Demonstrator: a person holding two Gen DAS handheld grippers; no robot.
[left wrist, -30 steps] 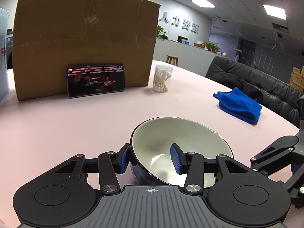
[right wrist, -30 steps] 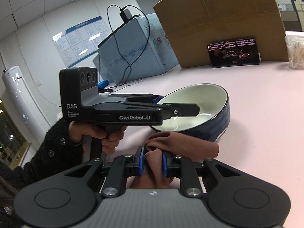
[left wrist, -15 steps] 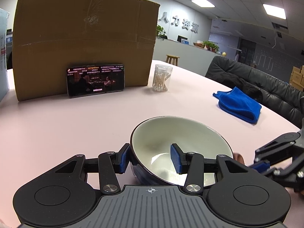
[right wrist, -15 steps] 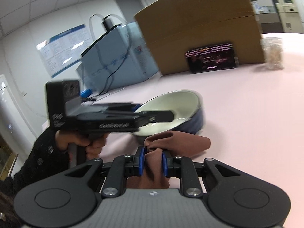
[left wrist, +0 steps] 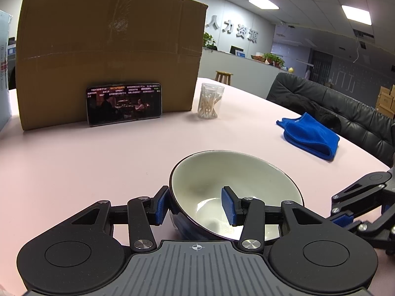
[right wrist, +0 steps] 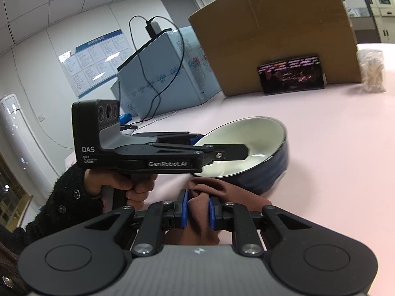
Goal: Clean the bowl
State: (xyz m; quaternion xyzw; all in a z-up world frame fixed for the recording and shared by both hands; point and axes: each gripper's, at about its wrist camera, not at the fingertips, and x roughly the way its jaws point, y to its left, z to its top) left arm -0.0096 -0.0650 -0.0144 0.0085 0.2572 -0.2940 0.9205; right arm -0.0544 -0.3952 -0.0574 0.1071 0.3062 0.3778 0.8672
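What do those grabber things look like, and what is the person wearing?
Both are black plastic with blue pads on the fingers. The right gripper has round discs and a ribbed grey top. The left gripper looks the same; from the side it shows a boxy camera head and white "DAS" and "GenRobot.AI" lettering. The person's sleeve is fuzzy black knit with small buttons.

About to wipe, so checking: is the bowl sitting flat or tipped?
Tipped. The bowl leans toward the left claw, which grips its near rim, far rim raised.

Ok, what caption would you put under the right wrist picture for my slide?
Right gripper clamps a brown cloth beside the tilted bowl, whose rim the left gripper holds.
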